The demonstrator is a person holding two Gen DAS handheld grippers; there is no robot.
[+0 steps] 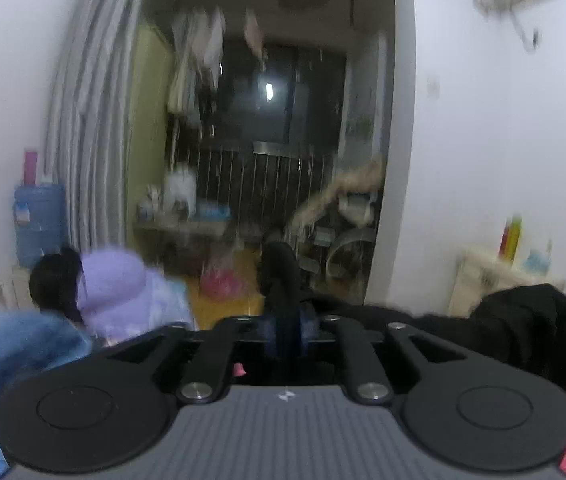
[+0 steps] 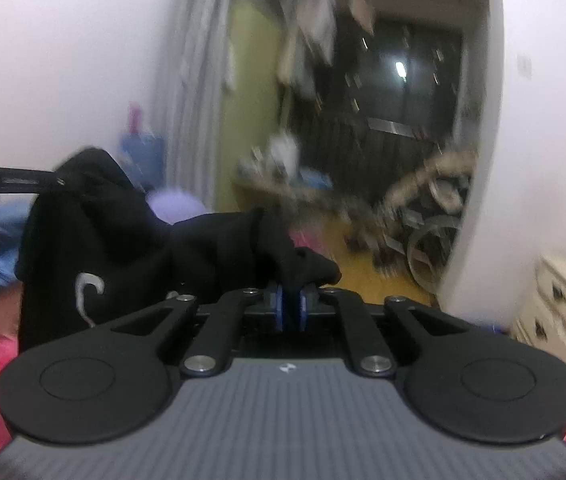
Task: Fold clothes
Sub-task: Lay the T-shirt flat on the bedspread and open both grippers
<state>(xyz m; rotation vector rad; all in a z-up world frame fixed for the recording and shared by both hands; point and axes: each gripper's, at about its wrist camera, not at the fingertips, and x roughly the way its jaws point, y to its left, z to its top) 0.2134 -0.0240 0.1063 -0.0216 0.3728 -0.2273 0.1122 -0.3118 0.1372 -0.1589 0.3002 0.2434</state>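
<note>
Left gripper [image 1: 287, 330] and right gripper [image 2: 291, 307]: fingers clamped on black garment [image 2: 123, 236], stretched between them.

- Black garment [image 2: 95, 248]: one white curled mark on the fabric, shaped like a letter "C" with a tail below it; no further letters can be made out.
- Grey gripper housing [image 1: 283, 432], left wrist view: small white emblem at top centre, not legible as text.
- Grey gripper housing [image 2: 283, 412], right wrist view: same small white emblem.
- Water jug [image 1: 39, 220]: pale label, blurred, unreadable.
</note>
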